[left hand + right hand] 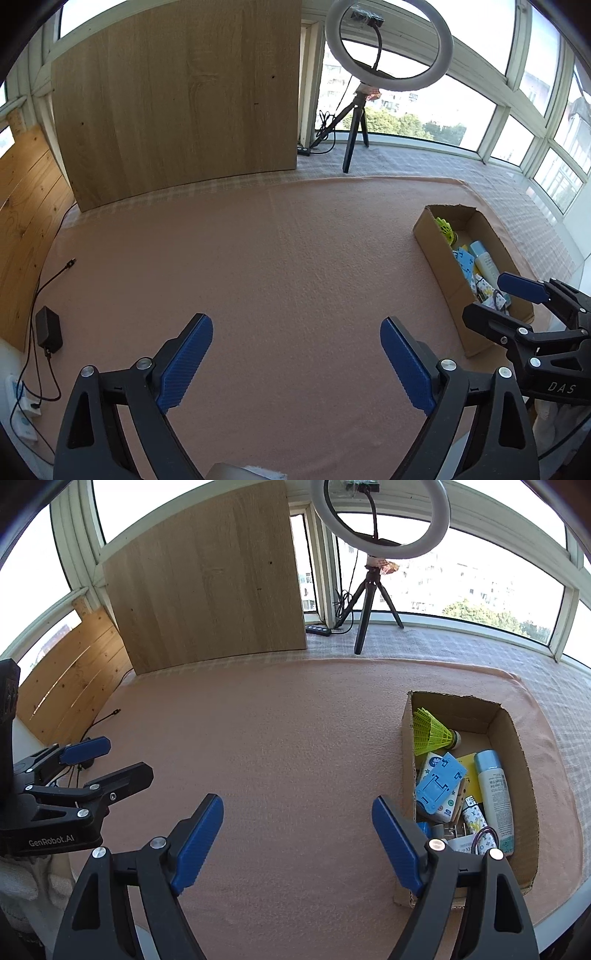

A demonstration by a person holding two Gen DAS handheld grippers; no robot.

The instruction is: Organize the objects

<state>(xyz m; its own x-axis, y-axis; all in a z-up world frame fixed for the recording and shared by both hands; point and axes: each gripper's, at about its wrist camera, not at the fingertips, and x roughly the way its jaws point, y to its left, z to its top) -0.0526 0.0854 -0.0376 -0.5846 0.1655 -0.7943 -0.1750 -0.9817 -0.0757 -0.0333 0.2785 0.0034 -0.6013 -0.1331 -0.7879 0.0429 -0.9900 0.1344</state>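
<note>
While both the left gripper (296, 363) and right gripper (297, 843) hung empty with fingers spread, the cardboard box (406, 760) looked light, its thin walls crushable; grip the rim.

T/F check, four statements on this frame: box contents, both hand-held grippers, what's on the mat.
1. The yellow shuttlecock lies inside the cardboard box. True.
2. The left hand-held gripper grips a bottle. False: its jaws are open and empty.
3. The right hand-held gripper is open with nothing between its pads. True.
4. The white bottle with a blue cap stands upright on the pink mat. False: it lies in the box.
</note>
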